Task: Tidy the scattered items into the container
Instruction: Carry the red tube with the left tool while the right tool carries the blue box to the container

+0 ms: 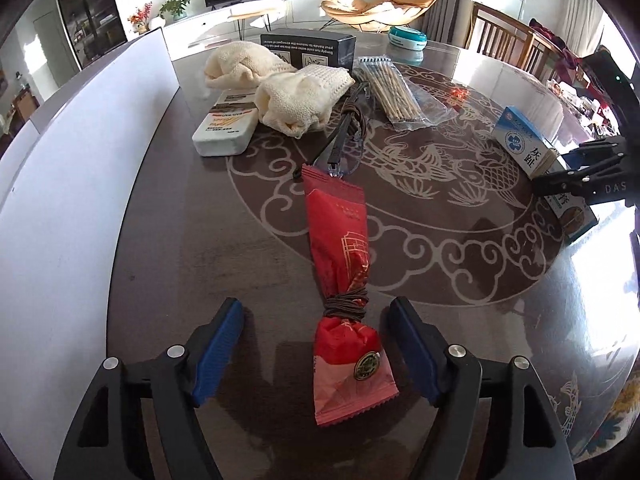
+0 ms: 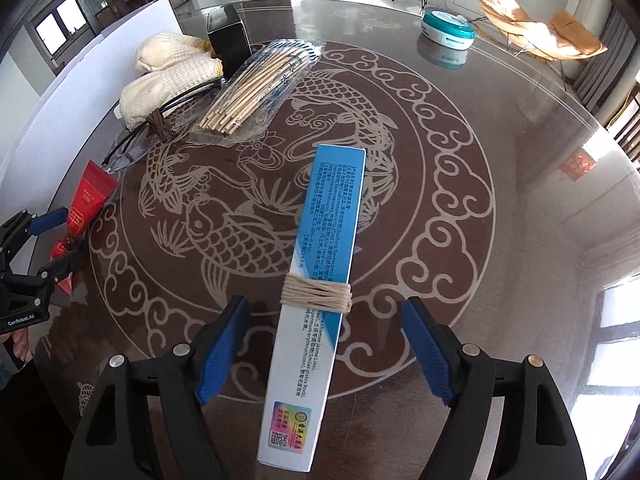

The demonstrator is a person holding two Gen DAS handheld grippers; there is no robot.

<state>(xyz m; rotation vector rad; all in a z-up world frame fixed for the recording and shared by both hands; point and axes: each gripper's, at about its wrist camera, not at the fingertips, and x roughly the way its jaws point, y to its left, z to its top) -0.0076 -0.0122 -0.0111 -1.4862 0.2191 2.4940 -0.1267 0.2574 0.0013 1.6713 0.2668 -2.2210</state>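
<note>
My left gripper (image 1: 318, 350) is open, its blue pads on either side of a red snack packet (image 1: 340, 256) tied with dark cord, lying on the round table. My right gripper (image 2: 326, 346) is open around a long blue-and-white box (image 2: 316, 292) wound with pale string, which also shows in the left wrist view (image 1: 524, 142). The red packet shows at far left of the right wrist view (image 2: 86, 208). The white container wall (image 1: 68, 168) stands along the table's left side.
Further back lie two cream knitted cloths (image 1: 296, 100), a white tube (image 1: 226, 126), a bag of chopsticks (image 1: 394, 92), glasses with a cord (image 1: 346, 128), a black box (image 1: 308, 46) and a teal round tin (image 1: 408, 38). The table (image 1: 440, 264) has a fish pattern.
</note>
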